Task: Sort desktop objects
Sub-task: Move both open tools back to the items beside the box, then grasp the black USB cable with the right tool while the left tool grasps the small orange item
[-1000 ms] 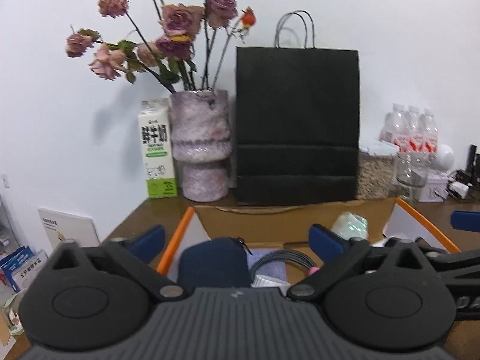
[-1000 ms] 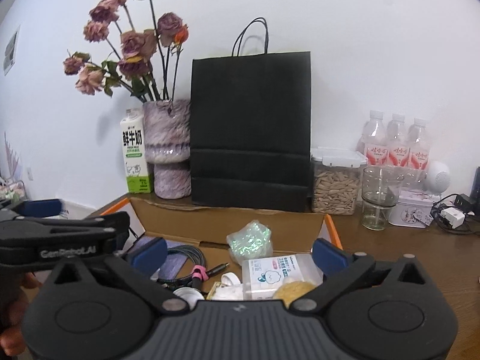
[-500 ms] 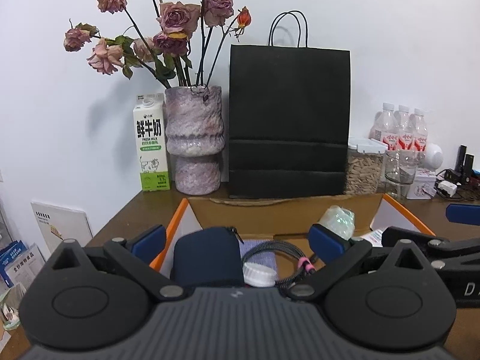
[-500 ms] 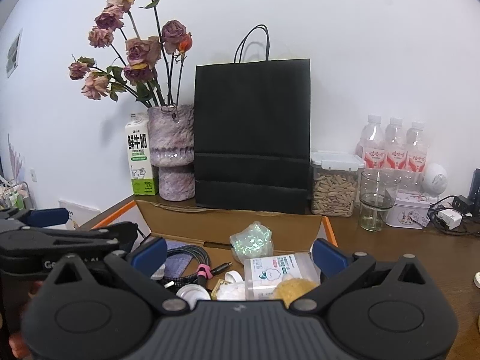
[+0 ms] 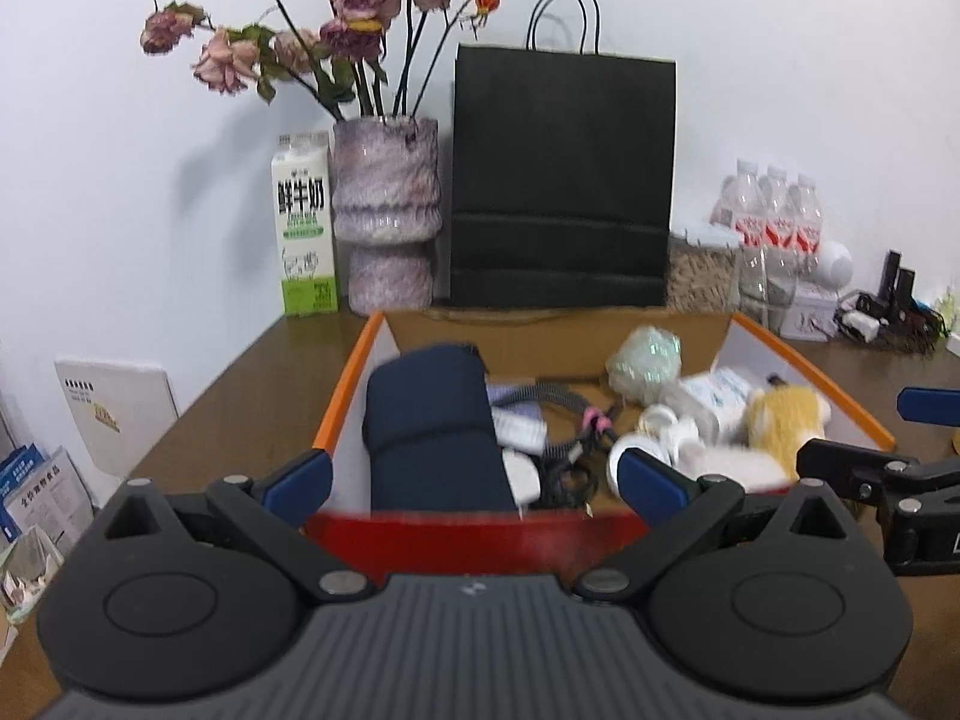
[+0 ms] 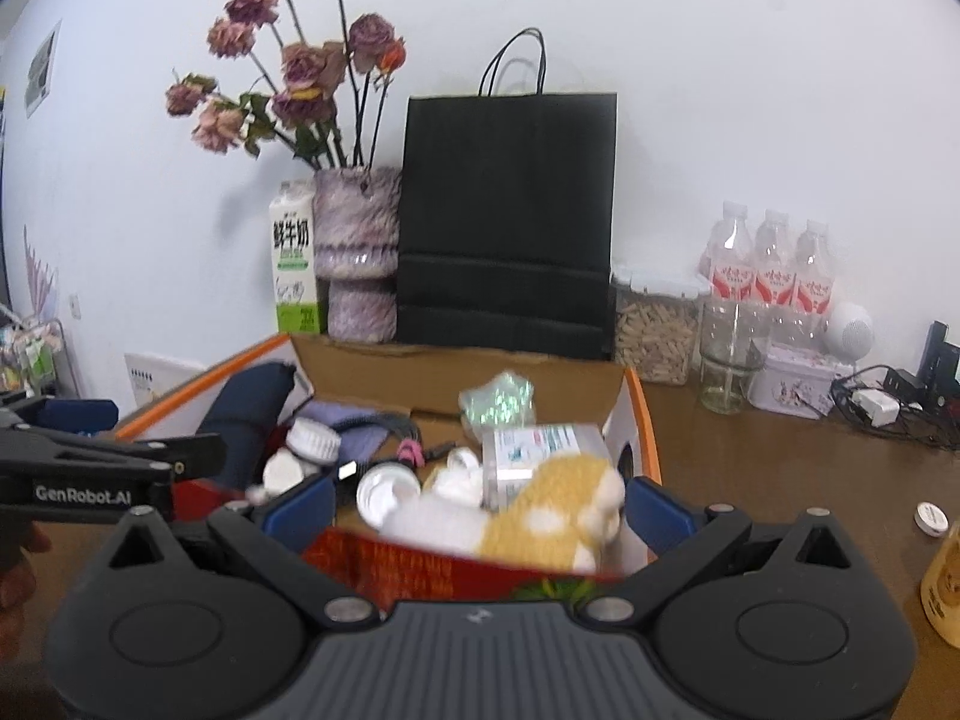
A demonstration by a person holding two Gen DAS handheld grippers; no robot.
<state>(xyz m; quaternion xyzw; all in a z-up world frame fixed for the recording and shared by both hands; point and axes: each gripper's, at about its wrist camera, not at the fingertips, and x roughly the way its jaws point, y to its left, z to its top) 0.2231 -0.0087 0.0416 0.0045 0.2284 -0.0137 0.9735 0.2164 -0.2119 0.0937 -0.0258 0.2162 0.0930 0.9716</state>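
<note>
A: Left wrist view first. What does it show?

B: The left gripper (image 5: 474,477) hangs over the near edge of an open cardboard box (image 5: 351,378) with orange-edged flaps. Its jaws are spread wide and hold nothing.

A: And inside the box?

B: A navy pouch (image 5: 429,426) lies along the box's left wall. Beside it sit a coiled dark cable (image 5: 567,414) with a pink tie and a white cap (image 5: 519,474). Toward the right wall are a crumpled clear wrapper (image 5: 645,354), a white packet (image 5: 717,393) and a yellow-and-white plush toy (image 5: 783,420). A red strip (image 5: 474,537) runs across the near edge of the box.

A: The right wrist view?

B: The right gripper (image 6: 477,510) is over the near right corner of the box, jaws also spread apart and empty. The plush toy (image 6: 540,519) lies just past the fingertips, at the near edge, with the white packet (image 6: 543,450) behind it and the wrapper (image 6: 498,399) further back. The pouch (image 6: 246,414) leans at the left wall.

A: What stands on the desk behind?

B: At the desk's (image 6: 750,468) back edge, against the wall: a milk carton (image 5: 303,228), a vase of dried roses (image 5: 387,222), a black paper bag (image 5: 561,180), a jar of seeds (image 6: 657,324), a glass (image 6: 729,354) and three water bottles (image 6: 771,273). A small white lid (image 6: 930,519) lies toward the desk's right edge.
</note>
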